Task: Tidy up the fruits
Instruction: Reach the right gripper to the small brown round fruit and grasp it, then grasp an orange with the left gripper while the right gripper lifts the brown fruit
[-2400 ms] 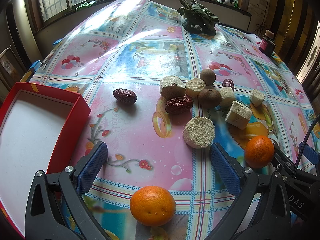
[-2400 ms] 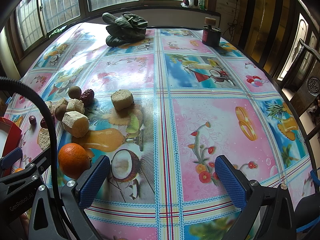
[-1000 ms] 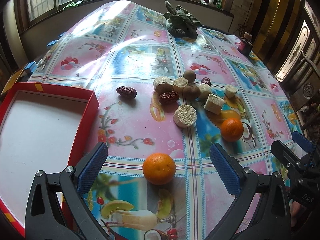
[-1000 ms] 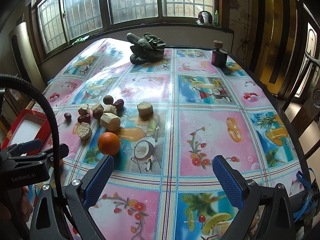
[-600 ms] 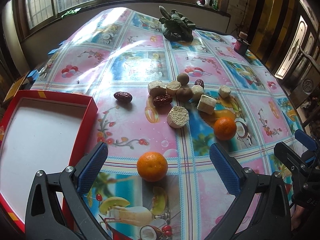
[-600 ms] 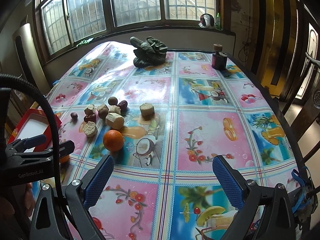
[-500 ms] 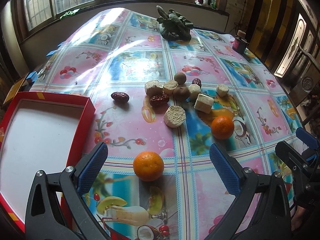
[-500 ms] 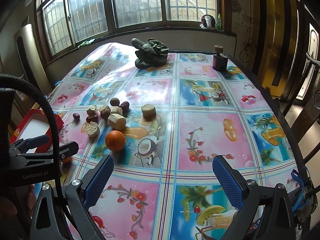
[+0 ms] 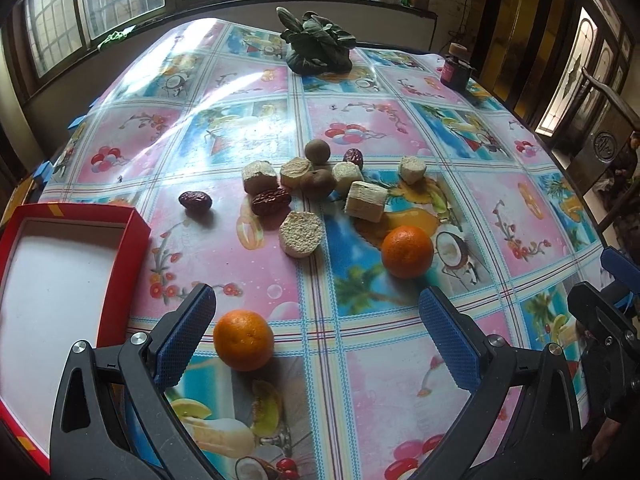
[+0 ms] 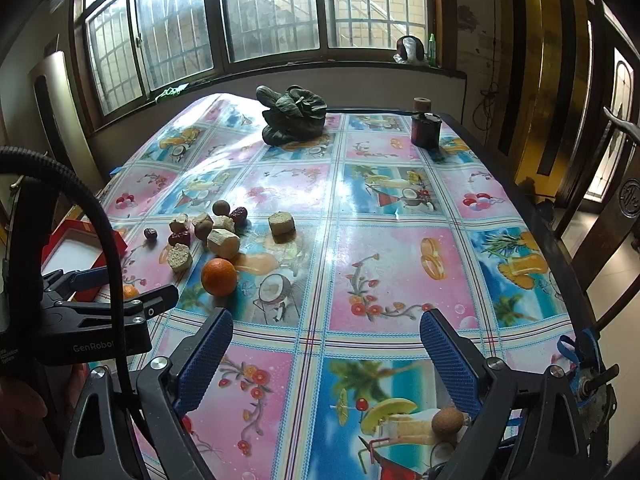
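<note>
An orange [image 9: 243,340] lies on the patterned tablecloth between the fingers of my left gripper [image 9: 316,300], close to the left pad and untouched; that gripper is open. A second orange [image 9: 407,252] sits farther right. Beyond them are pale cut chunks [image 9: 301,234], dark dates [image 9: 195,201] and round brown fruits [image 9: 317,149]. A red tray [image 9: 132,240] with a white floor stands at the left. My right gripper [image 10: 326,320] hovers over bare cloth, its jaws closing with nothing between them. The second orange [image 10: 218,277] lies ahead of its left finger.
A leafy green vegetable [image 9: 316,50] and a dark jar [image 9: 456,70] stand at the table's far end under the windows. A small brown fruit [image 10: 447,421] lies by my right finger. A wooden chair [image 10: 616,216] stands past the right table edge.
The near orange has slid left in the left wrist view, toward the left pad. The right wrist view has pulled back and up; the small brown fruit has come into view, and the right jaws have narrowed slightly.
</note>
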